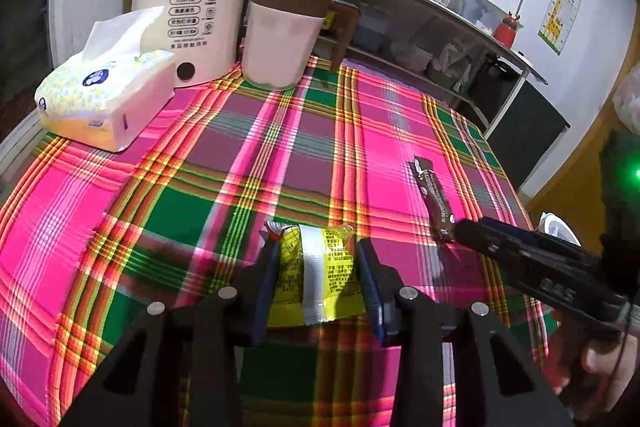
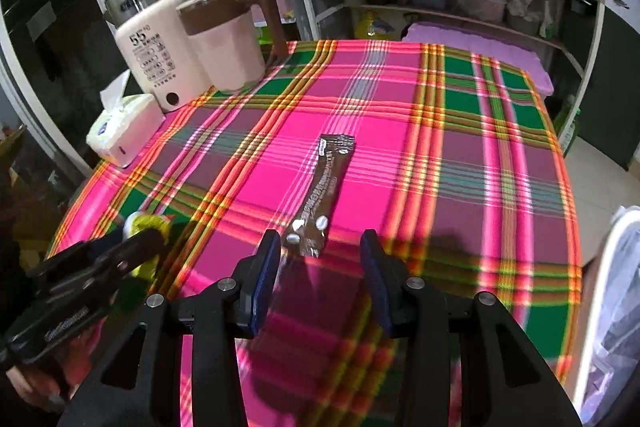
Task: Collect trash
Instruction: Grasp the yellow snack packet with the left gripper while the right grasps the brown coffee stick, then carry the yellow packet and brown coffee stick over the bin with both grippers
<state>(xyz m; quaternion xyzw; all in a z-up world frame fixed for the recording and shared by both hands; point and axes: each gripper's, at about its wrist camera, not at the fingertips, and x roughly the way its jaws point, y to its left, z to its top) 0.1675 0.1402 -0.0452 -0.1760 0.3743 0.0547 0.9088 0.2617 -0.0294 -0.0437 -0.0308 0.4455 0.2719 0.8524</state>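
fingers of the left gripper (image 1: 316, 277) straddle the yellow packet (image 1: 320, 267) on the cloth (image 1: 240, 155), whether clamped cannot be told; it may slip. right gripper (image 2: 320, 259), released, nears the brown wrapper (image 2: 320, 187), thin, flat, likely to slide away.

The left gripper's fingers (image 1: 270, 267) hide the yellow packet's (image 1: 320, 267) sides; its small print is unreadable.

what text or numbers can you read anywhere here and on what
"55 °C": large print on the cream electric kettle; the lines below it are too small to read.
Yellow snack packet in the left gripper: print too blurred.
Brown stick wrapper before the right gripper: lettering unreadable.
Giraffe wall chart: unreadable.
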